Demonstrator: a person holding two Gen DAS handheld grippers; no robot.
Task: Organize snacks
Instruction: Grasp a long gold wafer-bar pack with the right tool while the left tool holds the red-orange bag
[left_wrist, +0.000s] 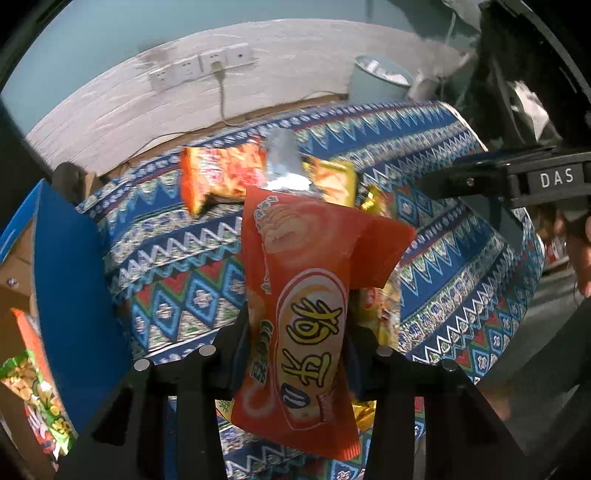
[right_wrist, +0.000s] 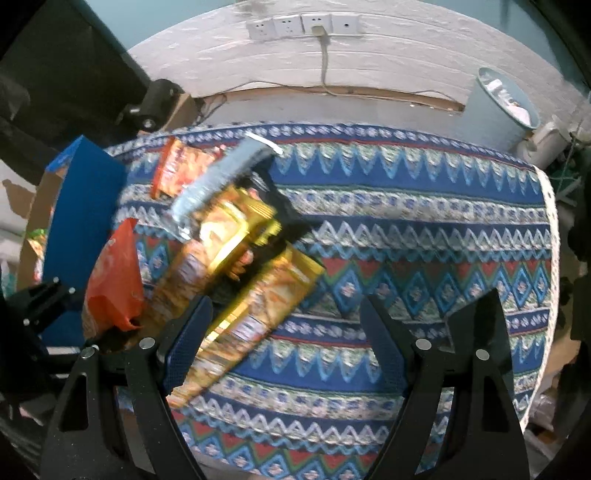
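Lettering comes first: the black body of the right tool, seen at the right edge of the left wrist view, carries a small plate reading "DAS", and the orange snack bag (left_wrist: 299, 317) clamped in the left tool (left_wrist: 295, 354) bears large yellow Chinese characters inside a white oval, too distorted for me to read with certainty. That bag is glossy orange-red with a crumpled upper right corner and a torn silver top; it stands lengthwise between the two fingers, lifted above the table (left_wrist: 461, 155), which wears a cloth of blue, red, green and white zigzag and diamond bands. In the right wrist view the same orange snack bag (right_wrist: 114, 273) shows at the left, beside a blurred silver strip. The right tool (right_wrist: 288, 339) hangs open, its blue-padded fingers spread wide over the cloth with nothing between them. Just beyond its left finger lie the gold snack packets (right_wrist: 255, 288), shiny yellow with orange printing, overlapping one another near the left half of the table; their print is blurred. Farther back on the left rests an orange-red packet (right_wrist: 177, 170), also blurred. At the far left stands a blue cardboard box (left_wrist: 70, 273) with a green nut packet (left_wrist: 33, 391) inside. A white socket strip (right_wrist: 303, 26) sits on the far wall, and a pale bin (right_wrist: 498, 103) stands at the far right.
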